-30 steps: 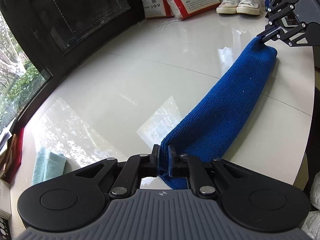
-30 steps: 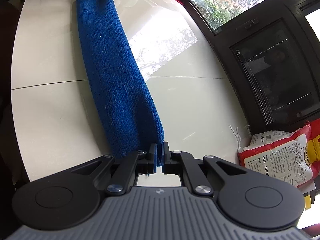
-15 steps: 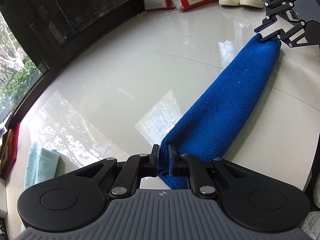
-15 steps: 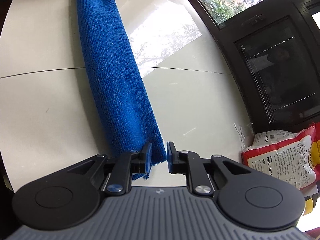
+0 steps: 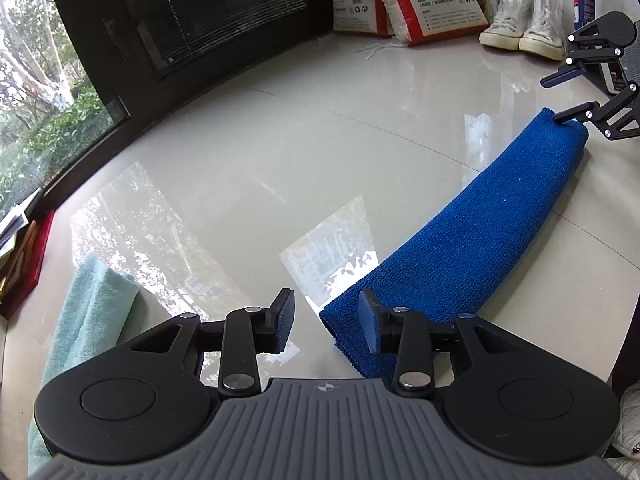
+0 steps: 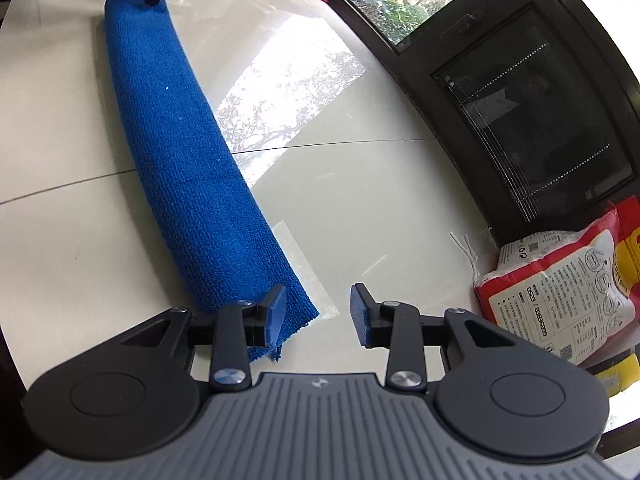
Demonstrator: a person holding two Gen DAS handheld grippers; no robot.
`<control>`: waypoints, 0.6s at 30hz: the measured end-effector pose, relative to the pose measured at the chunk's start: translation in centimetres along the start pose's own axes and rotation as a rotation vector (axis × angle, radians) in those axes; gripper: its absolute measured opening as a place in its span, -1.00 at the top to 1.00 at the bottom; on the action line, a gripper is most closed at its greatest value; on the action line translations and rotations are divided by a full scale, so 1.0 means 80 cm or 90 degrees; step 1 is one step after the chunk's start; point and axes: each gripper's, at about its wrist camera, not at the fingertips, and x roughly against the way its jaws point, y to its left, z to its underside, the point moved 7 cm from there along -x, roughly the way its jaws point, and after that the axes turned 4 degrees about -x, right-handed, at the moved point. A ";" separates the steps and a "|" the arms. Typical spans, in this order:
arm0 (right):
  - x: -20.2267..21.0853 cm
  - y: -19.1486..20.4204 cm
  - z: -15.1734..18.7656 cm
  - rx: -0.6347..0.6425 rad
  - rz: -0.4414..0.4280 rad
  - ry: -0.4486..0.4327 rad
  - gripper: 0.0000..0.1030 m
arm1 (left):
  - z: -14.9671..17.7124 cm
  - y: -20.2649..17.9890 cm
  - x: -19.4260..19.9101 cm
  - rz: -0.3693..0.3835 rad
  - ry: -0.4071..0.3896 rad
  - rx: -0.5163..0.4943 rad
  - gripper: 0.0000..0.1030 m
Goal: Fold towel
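Blue towel (image 5: 472,236) lies in a long folded strip on the surface (image 5: 248,168). Left hand-held gripper (image 5: 327,322) and right hand-held gripper (image 6: 318,312) both spread, holding nothing. Probably crosswise folds remain.

Each gripper, left (image 5: 326,326) and right (image 6: 318,312), has a ribbed grey body bearing a small round logo, 2 black disc-shaped housings, black linkage arms with silver screws, and blue ridged pads (image 5: 285,320) on black fingers.
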 end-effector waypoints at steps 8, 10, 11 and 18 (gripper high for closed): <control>0.016 -0.014 -0.009 -0.092 0.000 -0.004 0.29 | 0.000 -0.013 0.013 0.012 -0.014 0.026 0.12; 0.021 -0.015 -0.012 -0.110 0.000 -0.009 0.29 | -0.001 -0.017 0.016 0.016 -0.019 0.034 0.11; 0.023 -0.016 -0.013 -0.119 -0.001 -0.011 0.29 | -0.001 -0.019 0.019 0.018 -0.021 0.040 0.10; 0.036 -0.015 -0.016 -0.194 -0.023 -0.009 0.29 | -0.002 -0.033 0.032 0.031 -0.035 0.063 0.01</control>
